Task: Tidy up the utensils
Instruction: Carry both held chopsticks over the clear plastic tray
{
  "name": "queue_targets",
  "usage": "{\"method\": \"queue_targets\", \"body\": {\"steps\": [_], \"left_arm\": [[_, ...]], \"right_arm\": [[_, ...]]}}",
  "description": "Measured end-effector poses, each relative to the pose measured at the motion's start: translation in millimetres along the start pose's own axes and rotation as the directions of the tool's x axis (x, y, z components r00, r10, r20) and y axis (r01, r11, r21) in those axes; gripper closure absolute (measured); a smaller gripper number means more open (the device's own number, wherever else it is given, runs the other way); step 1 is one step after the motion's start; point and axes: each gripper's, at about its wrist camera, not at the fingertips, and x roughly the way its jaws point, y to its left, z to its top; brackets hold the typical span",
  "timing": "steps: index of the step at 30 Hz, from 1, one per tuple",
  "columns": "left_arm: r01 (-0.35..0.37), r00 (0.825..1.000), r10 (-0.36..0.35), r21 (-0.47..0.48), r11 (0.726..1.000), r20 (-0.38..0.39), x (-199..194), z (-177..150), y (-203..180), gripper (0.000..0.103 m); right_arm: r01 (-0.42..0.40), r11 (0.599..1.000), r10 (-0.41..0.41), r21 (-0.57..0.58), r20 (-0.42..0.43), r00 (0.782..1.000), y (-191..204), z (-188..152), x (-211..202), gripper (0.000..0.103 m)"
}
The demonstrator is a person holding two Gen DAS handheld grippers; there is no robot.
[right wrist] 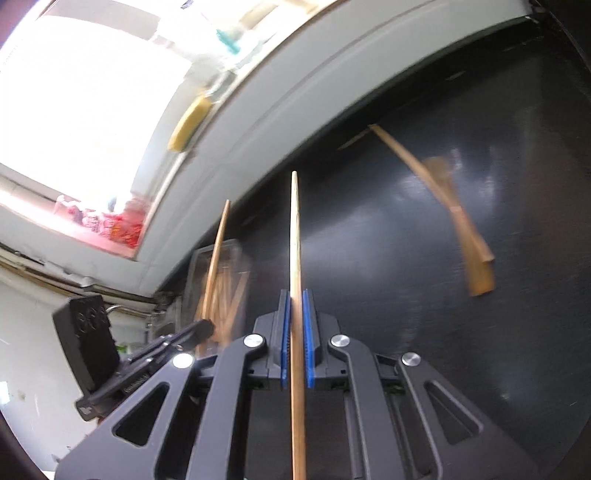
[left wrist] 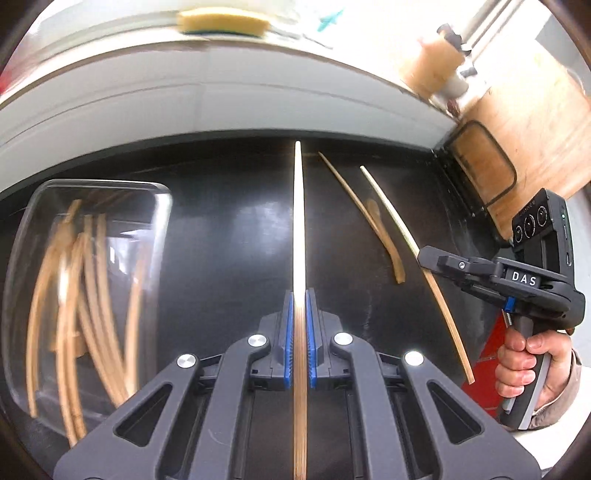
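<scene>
Two black handheld grippers each pinch a single bamboo chopstick above a glossy black tabletop. The left gripper (left wrist: pixel 299 339) clamps its blue ribbed pads tight on a pale, finely grained chopstick (left wrist: pixel 298 221) that tapers to a slim tip pointing at the table's far edge. The right gripper (right wrist: pixel 295 339), gripped by a person's hand (left wrist: pixel 524 365) at the right of the scene, is likewise squeezed onto a second chopstick (right wrist: pixel 294 236), smooth, straight and light tan.

At the left stands a clear plastic container (left wrist: pixel 159 206) with rounded corners, holding a loose bundle of chopsticks (left wrist: pixel 85 295) of the same wood. Another wooden utensil (left wrist: pixel 376 236), long and thin, lies flat on the table towards the right; blur hides its exact form. A yellow sponge (left wrist: pixel 223 22) rests on the white ledge beyond the table.
</scene>
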Motion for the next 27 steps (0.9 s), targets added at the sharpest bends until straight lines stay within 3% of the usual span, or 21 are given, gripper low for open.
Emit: {"method": "queue_targets", "body": {"steps": [6, 14, 27], "left_arm": [[-0.008, 1.000, 0.009, -0.061, 0.998, 0.013, -41.4, -15.8, 60.7, 0.097], [-0.088, 0.996, 0.090, -0.072, 0.993, 0.022, -76.7, -33.9, 135.2, 0.097], [-0.086, 0.996, 0.088, -0.072, 0.994, 0.021, -85.9, -22.3, 186.2, 0.097]], "right_arm": [[-0.041, 0.999, 0.041, -0.032, -0.016, 0.999, 55.4, -21.9, 24.6, 0.096], [0.032, 0.987, -0.034, -0.160, -0.010, 0.999, 123.5, -61.5, 66.9, 0.096], [0.087, 0.975, -0.090, -0.205, -0.008, 0.996, 182.0, -78.2, 113.5, 0.096]]}}
